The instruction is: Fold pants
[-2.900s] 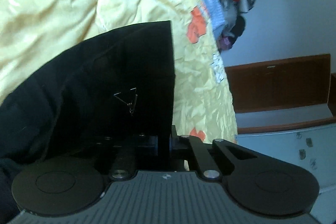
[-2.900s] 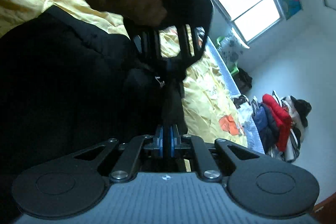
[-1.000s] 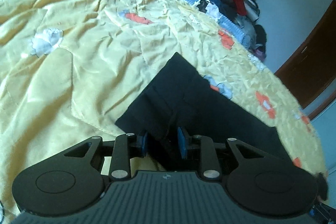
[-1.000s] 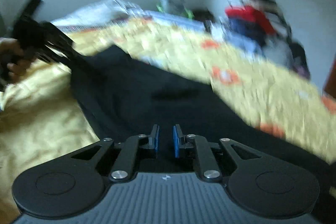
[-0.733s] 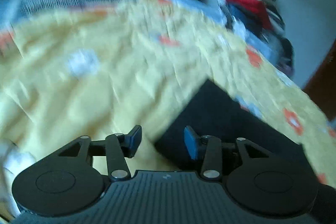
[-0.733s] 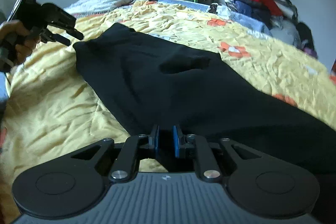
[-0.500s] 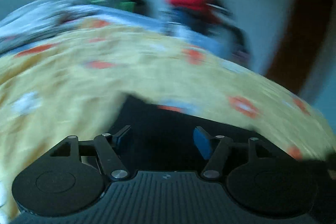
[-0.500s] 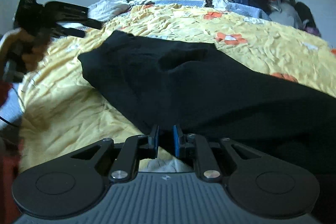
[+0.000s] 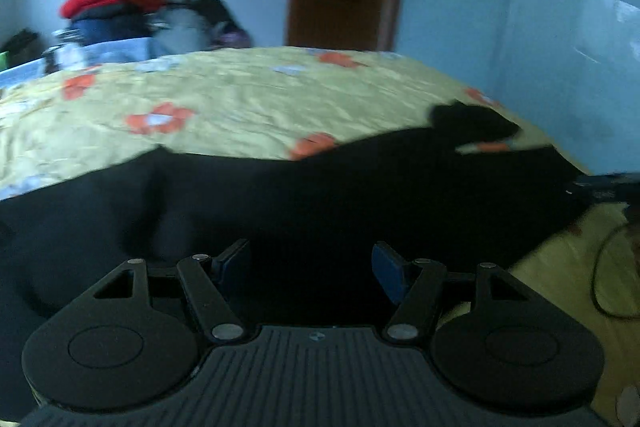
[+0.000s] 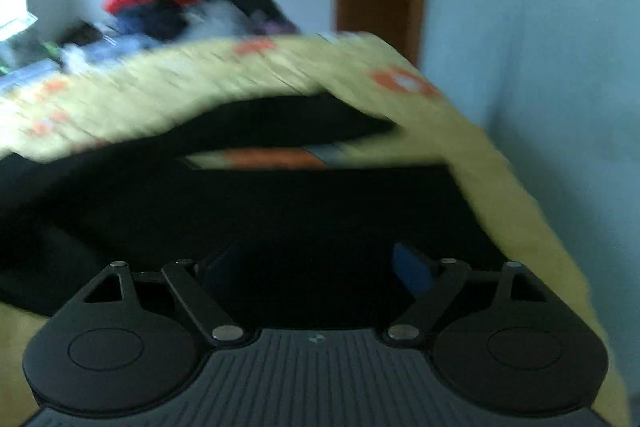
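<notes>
Both tools spread wide, nothing gripped: the left tool (image 9: 311,263) hangs over black cloth with its blue pads apart, and the right tool (image 10: 316,267) is just as released, its jaws splayed above the dark fabric. The pants (image 9: 320,195) lie flat on the bed (image 9: 240,107), on the yellow flowered cover, near its front edge. In the left wrist view their long axis runs side to side across the frame, and the end at the right splits into two tongues of cloth with a strip of bed cover showing between them. Those look like the leg ends, though the blur makes that a guess.

Now the danger. Black on black: either tool closing here could pinch one layer instead of the full stack, and the fold would skew. That loose far end (image 10: 288,123) lies apart from its partner, so a fold taken now may drag it crooked. The right tool also sits close to the bed's edge; a careless pull could slide cloth off the side.
</notes>
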`<state>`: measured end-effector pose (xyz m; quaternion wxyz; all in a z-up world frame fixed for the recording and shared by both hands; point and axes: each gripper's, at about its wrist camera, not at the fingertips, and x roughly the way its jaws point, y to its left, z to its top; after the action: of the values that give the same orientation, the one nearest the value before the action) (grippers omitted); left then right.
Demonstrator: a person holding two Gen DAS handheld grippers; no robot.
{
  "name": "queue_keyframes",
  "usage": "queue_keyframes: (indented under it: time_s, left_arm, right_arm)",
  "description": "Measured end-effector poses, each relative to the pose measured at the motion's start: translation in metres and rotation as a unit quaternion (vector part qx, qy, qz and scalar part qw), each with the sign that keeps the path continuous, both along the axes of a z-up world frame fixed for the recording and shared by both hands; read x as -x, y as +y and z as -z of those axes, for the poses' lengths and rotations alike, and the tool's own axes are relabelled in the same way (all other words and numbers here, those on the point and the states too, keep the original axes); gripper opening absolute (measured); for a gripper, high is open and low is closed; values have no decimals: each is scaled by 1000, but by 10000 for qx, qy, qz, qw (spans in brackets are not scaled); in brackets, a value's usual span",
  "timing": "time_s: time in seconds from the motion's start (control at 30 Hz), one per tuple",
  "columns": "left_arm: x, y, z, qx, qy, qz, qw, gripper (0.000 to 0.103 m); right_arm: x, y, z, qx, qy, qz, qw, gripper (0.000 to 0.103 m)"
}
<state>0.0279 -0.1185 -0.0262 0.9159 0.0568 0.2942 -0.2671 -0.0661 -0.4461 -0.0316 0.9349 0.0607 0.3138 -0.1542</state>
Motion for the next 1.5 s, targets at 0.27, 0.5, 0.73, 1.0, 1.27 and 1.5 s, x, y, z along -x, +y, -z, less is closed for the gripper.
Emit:
queue_keyframes:
  time_s: [0.27,0.5,0.73,1.0,1.27,1.5]
  left_arm:
    - [8,-14,22,-22,-72,341,9994,70]
    - [2,-10,25,125,84,467,9988,82]
    - [0,-11,26,86,116,585,9982,92]
    - [0,-11,26,104,128,651,9977,95]
    - [-11,-47,8,-310,-124,858,9958,85]
    - [-9,-69,13,-793,-516,1117,9892,85]
  right_arm:
    - [-40,-6,-29,-566,-841,-208,9946,84]
    - [-145,-20,-52,-607,-867,-290,9940,84]
    - [-232,-55,-27,-409,3,351,9985,84]
    - [-234,-54,-13,-11,152,36,9999,16]
    - [-145,-62,-65,-344,-1220,-118,9919,15]
    - [-41,-87,-60,-1154,-1890,402,9743,16]
